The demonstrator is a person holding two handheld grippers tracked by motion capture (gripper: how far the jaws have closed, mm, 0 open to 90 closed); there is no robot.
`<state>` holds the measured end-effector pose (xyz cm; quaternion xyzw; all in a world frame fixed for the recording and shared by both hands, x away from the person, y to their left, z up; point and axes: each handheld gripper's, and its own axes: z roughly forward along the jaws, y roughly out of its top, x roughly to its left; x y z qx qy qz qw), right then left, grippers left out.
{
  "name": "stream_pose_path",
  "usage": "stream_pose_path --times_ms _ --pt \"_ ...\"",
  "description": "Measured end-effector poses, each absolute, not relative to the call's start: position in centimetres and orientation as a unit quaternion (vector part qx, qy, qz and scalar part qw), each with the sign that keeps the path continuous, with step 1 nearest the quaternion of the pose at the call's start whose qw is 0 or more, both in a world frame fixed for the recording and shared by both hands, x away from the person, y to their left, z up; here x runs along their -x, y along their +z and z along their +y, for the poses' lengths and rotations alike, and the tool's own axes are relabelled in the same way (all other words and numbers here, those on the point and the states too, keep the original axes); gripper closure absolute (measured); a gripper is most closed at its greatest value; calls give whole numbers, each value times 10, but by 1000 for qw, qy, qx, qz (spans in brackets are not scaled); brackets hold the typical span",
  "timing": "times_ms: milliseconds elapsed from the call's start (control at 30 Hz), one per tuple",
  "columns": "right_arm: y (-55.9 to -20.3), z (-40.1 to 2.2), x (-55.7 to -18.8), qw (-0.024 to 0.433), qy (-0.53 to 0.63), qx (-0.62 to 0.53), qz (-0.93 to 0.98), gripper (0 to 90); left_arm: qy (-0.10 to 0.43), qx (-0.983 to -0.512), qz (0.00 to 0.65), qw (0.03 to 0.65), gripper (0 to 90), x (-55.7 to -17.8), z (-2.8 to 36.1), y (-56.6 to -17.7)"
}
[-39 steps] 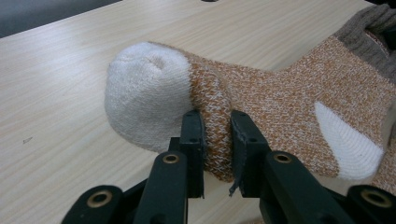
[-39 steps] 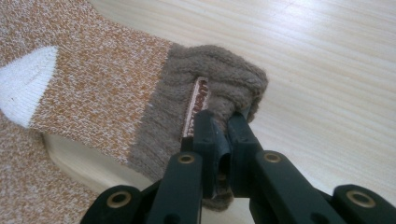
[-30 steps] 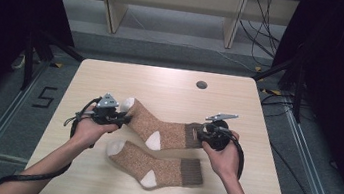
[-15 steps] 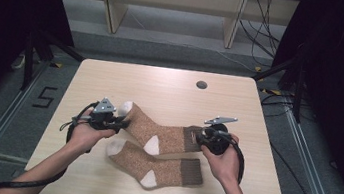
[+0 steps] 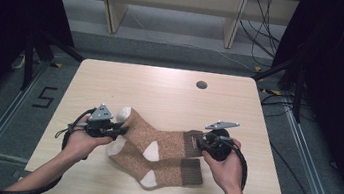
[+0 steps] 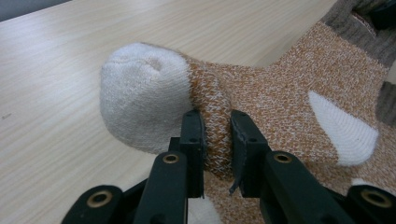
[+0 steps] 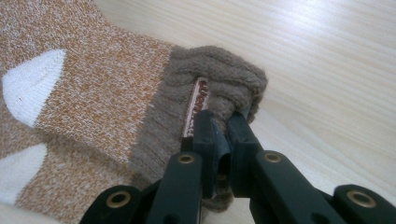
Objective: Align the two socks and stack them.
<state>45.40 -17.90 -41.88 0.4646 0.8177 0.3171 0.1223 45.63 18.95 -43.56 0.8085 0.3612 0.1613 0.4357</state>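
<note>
- Upper sock (image 5: 162, 138) is held at both ends, lying partly over the second sock (image 5: 170, 170) near the table (image 5: 160, 90) front edge.
- Left gripper (image 6: 215, 133) pinches it just behind the white toe.
- Right gripper (image 7: 223, 122) clamps its brown cuff.

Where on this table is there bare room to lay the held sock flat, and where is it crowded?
The far half of the table is bare wood, from the socks up to the round hole. The front is crowded: the upper sock stretches between the left hand-held gripper and right hand-held gripper, overlapping the lower sock. Narrow strips remain outside each hand.
</note>
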Motion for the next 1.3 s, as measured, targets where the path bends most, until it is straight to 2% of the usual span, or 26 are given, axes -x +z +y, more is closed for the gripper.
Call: stream_pose_path --times_ms 233,333,767,1300 --pt "-420 -182 -445 120 313 -461 821 849 154 -813 352 437 762 -443 188 -440" --pt "-423 -184 -442 132 317 -441 829 848 150 -811 356 440 762 -438 189 -443" --pt "-424 -178 -420 95 296 -441 842 847 137 -822 352 427 760 -417 197 -456" --pt "-438 -175 -412 66 275 -451 846 840 124 -833 353 407 756 -406 195 -474"
